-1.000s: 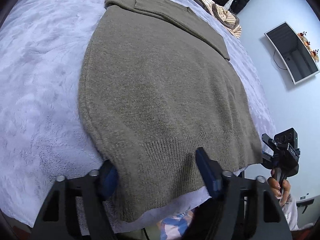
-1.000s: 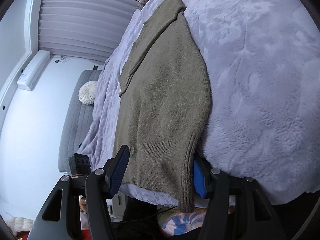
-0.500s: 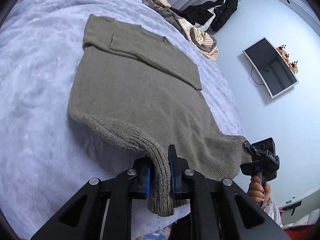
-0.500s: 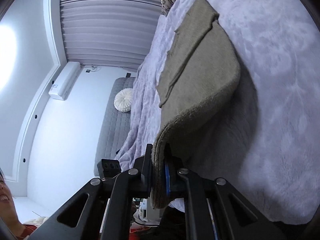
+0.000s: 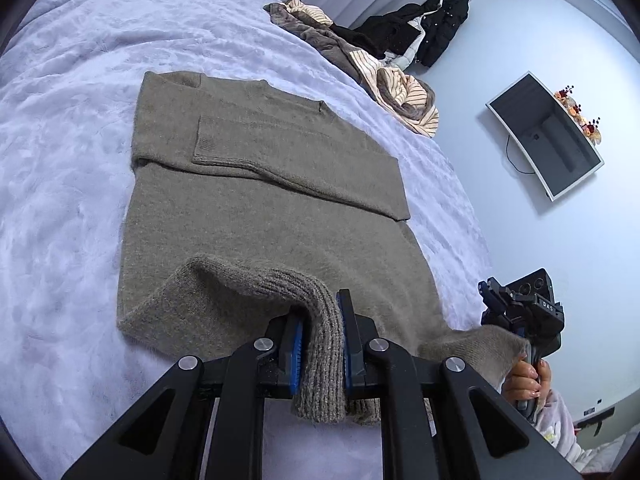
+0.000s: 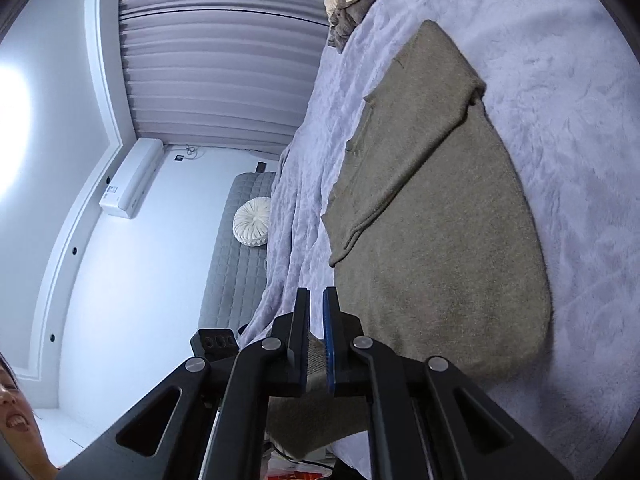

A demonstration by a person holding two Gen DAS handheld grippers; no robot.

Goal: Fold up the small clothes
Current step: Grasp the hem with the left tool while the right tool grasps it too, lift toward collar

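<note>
An olive-grey knitted sweater (image 5: 260, 208) lies flat on a lavender fleece blanket (image 5: 68, 160), its sleeves folded across the chest at the far end. My left gripper (image 5: 320, 308) is shut on the ribbed hem's left corner, lifted off the blanket and curled over the body. My right gripper (image 6: 317, 292) has its jaws closing the last bit on the hem's right corner, with the knit (image 6: 316, 360) pinched between the blue pads. In the left wrist view a person's hand (image 5: 524, 378) holds that gripper at the bed's right edge, the hem stretched between both grips.
A heap of striped and brown clothes (image 5: 384, 76) lies at the bed's far edge, with a black jacket (image 5: 436, 24) hanging behind. A wall screen (image 5: 548, 136) is on the right. A grey bench with a round white cushion (image 6: 252, 228) stands beside the bed.
Both grippers went from open around the hem to shut on its corners. They have lifted the hem off the blanket and carried it toward the sweater's far end.
</note>
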